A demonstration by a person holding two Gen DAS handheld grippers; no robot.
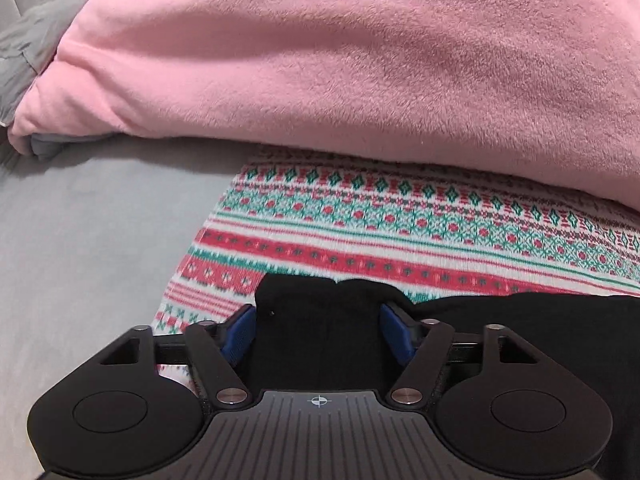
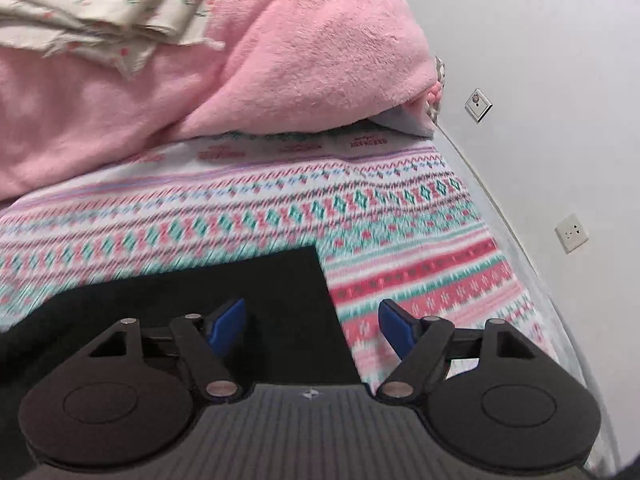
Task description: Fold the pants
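Observation:
The black pants lie on a patterned red, green and white blanket. In the left wrist view, a bunched part of the pants fills the gap between the blue pads of my left gripper, whose jaws stand wide around it. In the right wrist view, a flat corner of the black pants lies under my right gripper. Its blue pads stand wide apart, the left one over the fabric and the right one over the patterned blanket.
A thick pink fleece blanket is heaped behind the pants, also in the right wrist view. Folded floral cloth lies on it. A grey sheet is at left. A white wall with sockets is at right.

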